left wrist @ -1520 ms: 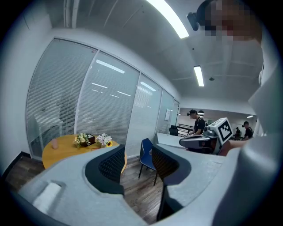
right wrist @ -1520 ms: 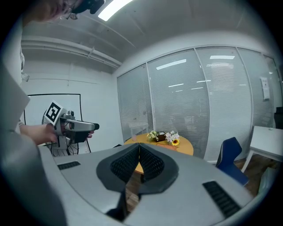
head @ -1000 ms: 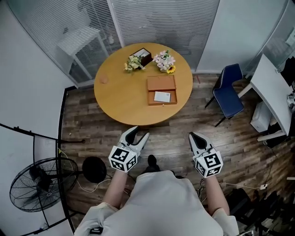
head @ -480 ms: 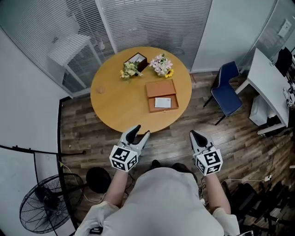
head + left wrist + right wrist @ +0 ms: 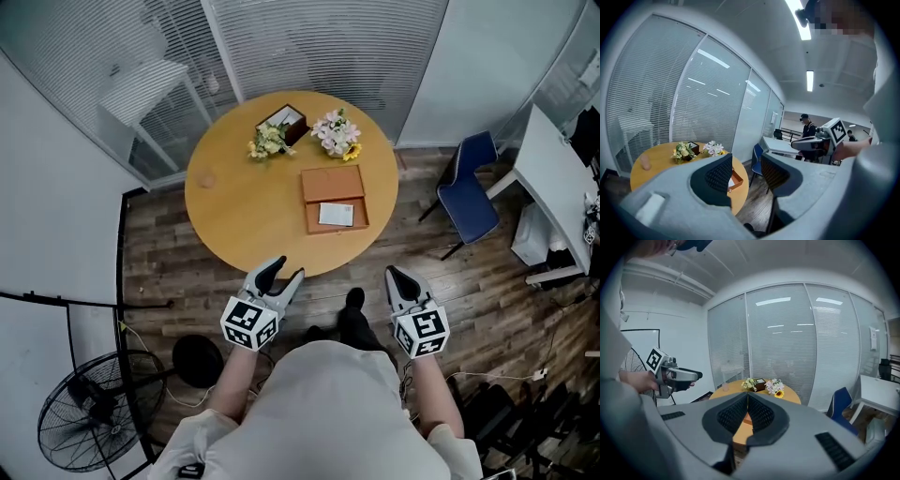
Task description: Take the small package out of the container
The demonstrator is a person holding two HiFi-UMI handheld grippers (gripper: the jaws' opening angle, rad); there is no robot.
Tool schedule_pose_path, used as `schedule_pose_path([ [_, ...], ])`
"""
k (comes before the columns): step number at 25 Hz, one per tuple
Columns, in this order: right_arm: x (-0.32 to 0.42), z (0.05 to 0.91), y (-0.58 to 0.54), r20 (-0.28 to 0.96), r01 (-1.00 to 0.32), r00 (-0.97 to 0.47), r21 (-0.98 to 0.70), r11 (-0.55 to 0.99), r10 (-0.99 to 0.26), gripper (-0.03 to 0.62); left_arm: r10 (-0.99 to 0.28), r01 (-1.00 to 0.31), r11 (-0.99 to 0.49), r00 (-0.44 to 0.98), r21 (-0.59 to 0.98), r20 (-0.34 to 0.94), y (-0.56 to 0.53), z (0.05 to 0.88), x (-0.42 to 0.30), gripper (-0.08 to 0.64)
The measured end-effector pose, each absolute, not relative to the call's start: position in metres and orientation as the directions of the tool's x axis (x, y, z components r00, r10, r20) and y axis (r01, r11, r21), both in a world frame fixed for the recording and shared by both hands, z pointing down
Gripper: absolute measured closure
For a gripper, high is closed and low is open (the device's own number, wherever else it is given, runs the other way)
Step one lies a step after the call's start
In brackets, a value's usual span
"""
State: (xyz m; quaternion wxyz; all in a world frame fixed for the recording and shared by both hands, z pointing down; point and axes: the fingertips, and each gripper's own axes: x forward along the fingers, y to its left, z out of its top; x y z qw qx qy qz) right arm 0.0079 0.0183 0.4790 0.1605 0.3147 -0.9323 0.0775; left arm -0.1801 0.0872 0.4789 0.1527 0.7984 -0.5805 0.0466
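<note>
Head view: approach stage, by judgement — small package (image 5: 336, 215) in open container (image 5: 330, 184) on round table (image 5: 244, 206), well apart from left gripper (image 5: 284, 273) and right gripper (image 5: 392, 274); wood floor (image 5: 441, 281), blinds (image 5: 319, 37) behind.
Left gripper view: jaws parted, empty.
Right gripper view: jaws closed, empty — open before reaching in.

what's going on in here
A person stands short of the round table, a gripper in each hand. The left gripper has its jaws apart and the right gripper has them together; both hold nothing. The small white package lies in the open wooden box, untouched.
</note>
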Motion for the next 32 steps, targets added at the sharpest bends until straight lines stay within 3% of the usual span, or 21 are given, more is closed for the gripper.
schedule_pose_path([
  [18,-0.032,0.495,-0.150,0.360,-0.443,-0.846,-0.063,0.894,-0.394,0.588,-0.937,-0.974,-0.130,0.181,0.185,0.298,-0.054,0.484,-0.185,0.371],
  [32,-0.039,0.533,-0.235,0.413,-0.352,-0.868,-0.118,0.929,-0.276,0.588,-0.899,-0.977,-0.038,0.126,0.211,0.420,-0.130,0.535,-0.182,0.371],
])
